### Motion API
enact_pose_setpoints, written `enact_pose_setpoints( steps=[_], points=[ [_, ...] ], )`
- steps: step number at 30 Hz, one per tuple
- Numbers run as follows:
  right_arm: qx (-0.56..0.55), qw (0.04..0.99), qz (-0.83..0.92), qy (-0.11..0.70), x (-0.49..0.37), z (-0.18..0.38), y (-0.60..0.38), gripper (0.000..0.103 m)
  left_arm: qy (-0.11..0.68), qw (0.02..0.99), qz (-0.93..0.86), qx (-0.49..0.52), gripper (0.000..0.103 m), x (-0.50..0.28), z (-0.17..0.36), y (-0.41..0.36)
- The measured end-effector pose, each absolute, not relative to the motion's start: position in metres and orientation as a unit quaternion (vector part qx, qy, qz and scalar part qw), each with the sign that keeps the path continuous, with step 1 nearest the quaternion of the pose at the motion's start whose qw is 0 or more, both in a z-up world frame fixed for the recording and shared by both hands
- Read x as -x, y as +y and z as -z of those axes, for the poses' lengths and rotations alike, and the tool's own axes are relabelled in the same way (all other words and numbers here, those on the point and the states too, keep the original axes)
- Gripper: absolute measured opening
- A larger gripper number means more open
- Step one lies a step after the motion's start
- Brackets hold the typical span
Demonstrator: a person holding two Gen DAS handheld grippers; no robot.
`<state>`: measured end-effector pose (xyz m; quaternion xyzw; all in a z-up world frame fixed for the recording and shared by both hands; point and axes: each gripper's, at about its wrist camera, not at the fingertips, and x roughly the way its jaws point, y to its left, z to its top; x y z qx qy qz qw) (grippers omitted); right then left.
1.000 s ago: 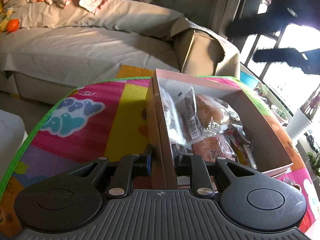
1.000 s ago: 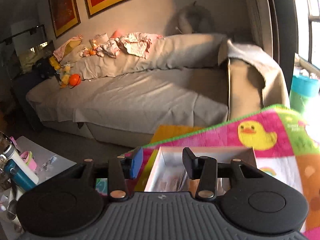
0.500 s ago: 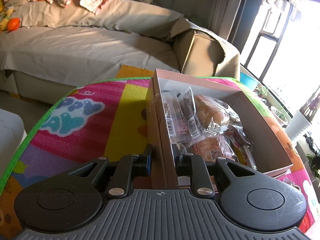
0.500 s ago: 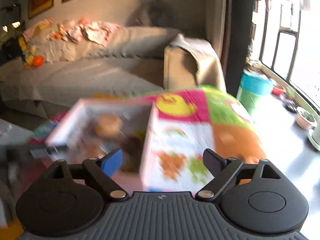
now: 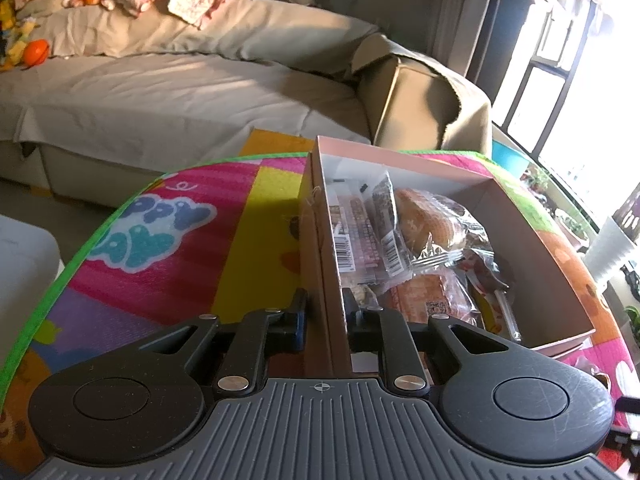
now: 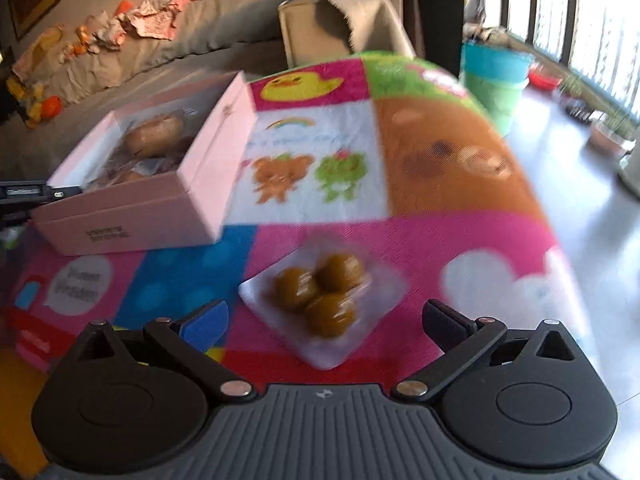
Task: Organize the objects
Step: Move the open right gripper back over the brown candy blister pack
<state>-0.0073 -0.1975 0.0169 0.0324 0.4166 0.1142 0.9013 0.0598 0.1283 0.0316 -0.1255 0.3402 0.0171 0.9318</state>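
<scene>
left gripper [image 5: 324,312] pinched on the near wall of the pink box [image 5: 532,236], one finger inside, one outside | right gripper [image 6: 324,320] jaws just swung wide, nothing between them; clear packet of three brown balls [image 6: 320,296] lies on the mat [image 6: 460,240] just past them, right of the box | wrapped breads [image 5: 432,228] inside the box; sofa [image 5: 180,88] beyond
</scene>
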Motion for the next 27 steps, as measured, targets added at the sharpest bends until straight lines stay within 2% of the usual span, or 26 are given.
enact_pose_setpoints(
  steps=[6,10,13,21,23,26,27],
  points=[
    [-0.037,0.895,-0.194,0.4,0.022,-0.025,-0.176,0.103,0.34,0.932,-0.017,0.124,0.019,-0.059,-0.032,0.128],
    [0.051,0.918,-0.175,0.352,0.024,-0.038,-0.165,0.103,0.34,0.932,-0.018,0.125,0.019,-0.059,-0.032,0.128],
    [0.105,0.921,-0.151,0.344,0.009,-0.033,-0.164,0.103,0.34,0.932,-0.017,0.125,0.019,-0.059,-0.032,0.128],
    [0.038,0.903,-0.155,0.398,-0.021,-0.012,-0.179,0.103,0.34,0.932,-0.018,0.124,0.019,-0.059,-0.031,0.128],
    [0.05,0.903,-0.153,0.398,-0.014,-0.012,-0.173,0.098,0.34,0.932,-0.018,0.126,0.019,-0.059,-0.032,0.128],
    [0.06,0.903,-0.15,0.398,-0.004,-0.018,-0.167,0.077,0.34,0.932,-0.017,0.125,0.019,-0.059,-0.031,0.128],
    [0.061,0.902,-0.152,0.399,0.0,-0.021,-0.166,0.075,0.34,0.932,-0.018,0.125,0.019,-0.059,-0.031,0.128]
  ],
)
